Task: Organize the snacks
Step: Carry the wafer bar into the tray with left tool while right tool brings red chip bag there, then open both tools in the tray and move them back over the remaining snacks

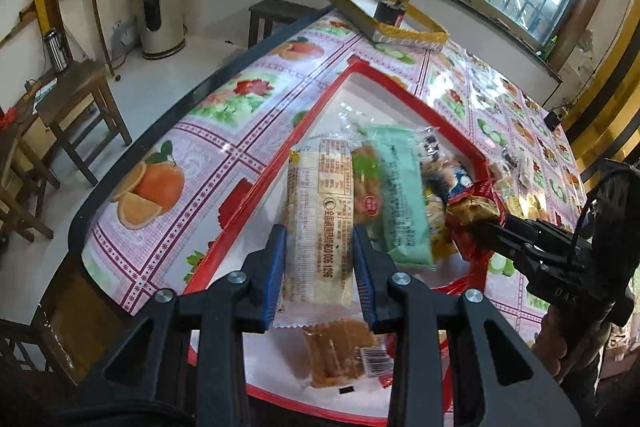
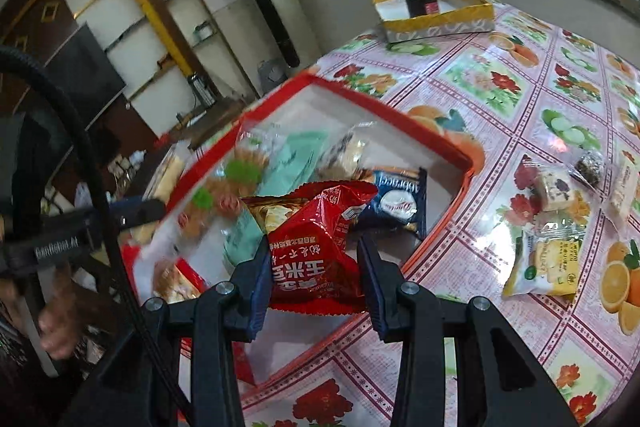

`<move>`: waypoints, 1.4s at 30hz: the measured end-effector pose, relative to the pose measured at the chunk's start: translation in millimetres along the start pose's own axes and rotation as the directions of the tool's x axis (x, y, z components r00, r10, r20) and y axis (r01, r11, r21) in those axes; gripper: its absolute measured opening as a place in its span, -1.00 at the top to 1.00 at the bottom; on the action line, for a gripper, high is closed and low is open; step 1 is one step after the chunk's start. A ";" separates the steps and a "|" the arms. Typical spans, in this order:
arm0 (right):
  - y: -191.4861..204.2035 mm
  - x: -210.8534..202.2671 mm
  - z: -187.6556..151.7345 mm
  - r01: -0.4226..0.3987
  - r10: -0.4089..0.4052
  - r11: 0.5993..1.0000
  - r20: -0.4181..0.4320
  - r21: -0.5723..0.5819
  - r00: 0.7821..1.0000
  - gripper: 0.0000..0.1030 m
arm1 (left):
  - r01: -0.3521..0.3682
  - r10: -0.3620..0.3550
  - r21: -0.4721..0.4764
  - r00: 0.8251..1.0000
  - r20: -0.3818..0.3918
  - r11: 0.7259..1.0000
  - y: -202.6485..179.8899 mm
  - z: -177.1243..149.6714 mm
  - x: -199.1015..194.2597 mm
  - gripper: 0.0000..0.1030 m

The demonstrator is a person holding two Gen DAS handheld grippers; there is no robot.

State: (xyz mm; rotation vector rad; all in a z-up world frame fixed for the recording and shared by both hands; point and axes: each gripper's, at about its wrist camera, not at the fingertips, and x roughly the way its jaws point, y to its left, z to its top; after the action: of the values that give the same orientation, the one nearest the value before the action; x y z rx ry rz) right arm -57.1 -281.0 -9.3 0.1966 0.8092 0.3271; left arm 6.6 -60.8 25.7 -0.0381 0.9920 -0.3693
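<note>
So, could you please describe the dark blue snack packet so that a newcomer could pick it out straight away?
Start at the red-rimmed tray on the fruit-patterned tablecloth. The dark blue packet lies inside near the tray's right-hand corner, just beyond the red packet gripped by the right gripper. It is the only blue wrapper, with a white oval and white lettering.

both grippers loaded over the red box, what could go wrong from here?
1. The left gripper pinches the long white bar near one end; the rest overhangs and could swing or slip.
2. The right gripper holds a puffy red packet; it may squash or pop out.
3. Both hover over one crowded red box; the grippers could collide, or drops could land on the pile and slide off.
</note>
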 end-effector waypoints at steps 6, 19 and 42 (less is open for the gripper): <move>2.2 1.7 -7.1 -0.038 0.038 0.999 0.011 -0.010 0.999 0.20 | -0.016 0.017 0.047 0.999 -0.029 0.999 -2.3 -2.5 14.4 0.33; -11.0 -6.4 -7.5 -0.130 0.121 0.985 0.090 0.112 0.989 -0.30 | -0.011 0.012 0.062 1.000 -0.006 0.998 -11.3 -6.7 13.9 -0.29; -156.4 -105.9 -0.2 0.152 -0.248 0.880 0.162 0.449 0.955 -0.45 | -0.036 0.019 0.169 0.995 0.101 0.985 -97.3 -38.1 -47.8 -0.59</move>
State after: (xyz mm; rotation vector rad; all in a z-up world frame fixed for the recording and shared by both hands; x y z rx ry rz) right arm -92.4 -464.8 16.0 0.5528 0.6702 -0.0787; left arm -76.1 -131.5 62.6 0.1116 0.8590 -0.4216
